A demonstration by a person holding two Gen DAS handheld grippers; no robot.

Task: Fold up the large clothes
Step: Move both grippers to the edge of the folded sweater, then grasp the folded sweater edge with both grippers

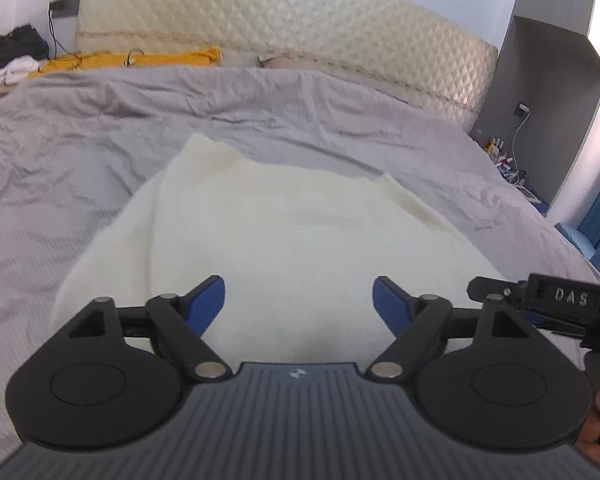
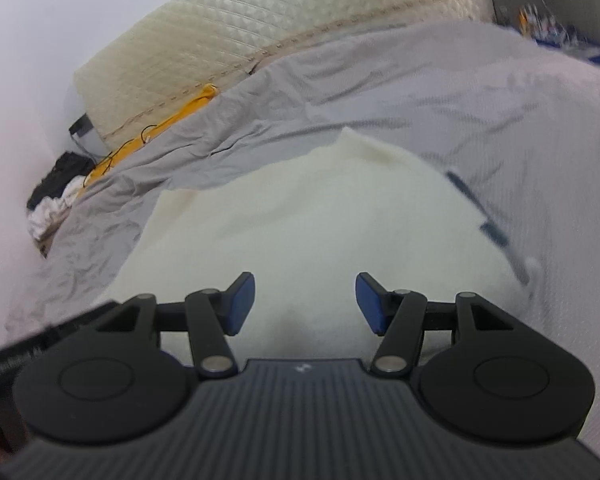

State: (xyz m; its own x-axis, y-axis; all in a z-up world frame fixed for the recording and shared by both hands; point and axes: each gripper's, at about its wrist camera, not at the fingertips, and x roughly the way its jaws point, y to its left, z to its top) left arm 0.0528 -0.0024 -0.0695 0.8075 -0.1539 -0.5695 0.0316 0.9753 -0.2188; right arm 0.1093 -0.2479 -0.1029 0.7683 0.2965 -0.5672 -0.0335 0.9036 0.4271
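Note:
A cream knitted garment point(image 1: 284, 232) lies spread on the grey bedsheet point(image 1: 60, 152), with folded edges at its far side. My left gripper point(image 1: 299, 304) hovers over its near part, blue pads point(image 1: 210, 300) wide apart and nothing between them. In the right wrist view the same garment point(image 2: 300, 220) fills the middle. My right gripper point(image 2: 305, 304) is open above it, pads point(image 2: 242, 300) clear of the cloth. A blurred dark blue strip point(image 2: 480, 216) shows at the garment's right edge; I cannot tell what it is.
A quilted cream headboard point(image 1: 300, 28) backs the bed. A yellow cloth point(image 1: 140, 59) lies at its foot. Dark and white clothes point(image 1: 8, 56) pile up at the far left. A grey cabinet point(image 1: 540, 100) and cables stand to the right. A black housing marked DAS point(image 1: 568, 300) juts in.

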